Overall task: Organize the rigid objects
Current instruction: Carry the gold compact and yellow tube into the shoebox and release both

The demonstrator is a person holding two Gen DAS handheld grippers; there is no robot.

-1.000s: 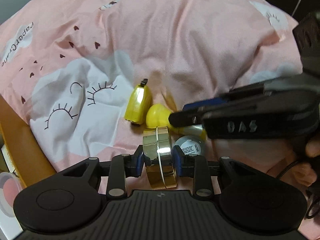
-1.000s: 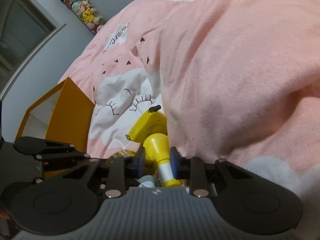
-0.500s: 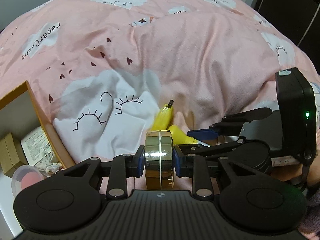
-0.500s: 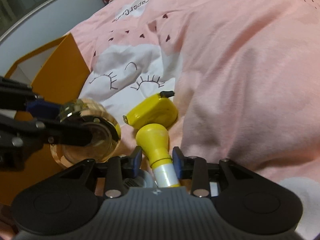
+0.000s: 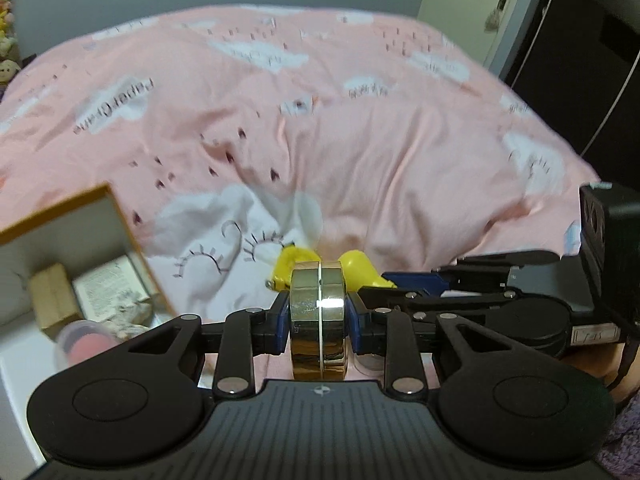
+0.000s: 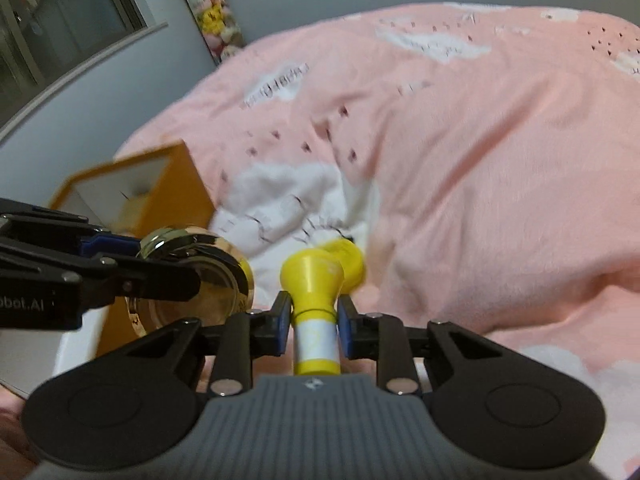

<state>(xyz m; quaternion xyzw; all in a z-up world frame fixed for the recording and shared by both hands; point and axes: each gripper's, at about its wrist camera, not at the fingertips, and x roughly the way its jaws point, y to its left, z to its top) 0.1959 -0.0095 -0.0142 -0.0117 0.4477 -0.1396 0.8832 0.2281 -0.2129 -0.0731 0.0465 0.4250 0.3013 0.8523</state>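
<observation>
A round gold case (image 5: 317, 304), shiny and seamed down its middle, stands on edge at the lower centre of the left wrist view, pinched flat-side to flat-side between the blue pads of the left gripper (image 5: 317, 314), whose jaws are clamped tight on it. In the right wrist view the same case shows at the left of the frame, its rim catching the light.

At the lower centre of the right wrist view, a yellow bulb-headed piece with a white stem (image 6: 314, 308) sits between the blue pads of the right gripper (image 6: 314, 326). Its jaws have just been closing, and they press on the stem on both sides, the flared yellow head pointing away from the camera.

Just past that head, a second yellow object (image 6: 347, 258) lies on the bedding; it is blurred and its shape is hard to make out. In the left wrist view it peeks out on either side of the gold case.

Beneath everything spreads a pink duvet (image 5: 380, 152) printed with white clouds and closed-eye lashes. At the left edge of both views stands an open orange-rimmed box (image 5: 120, 216) with white inner walls, holding a small tan carton (image 5: 52, 300), a printed leaflet (image 5: 106, 288) and a clear tub with something pink inside (image 5: 86, 346).
</observation>
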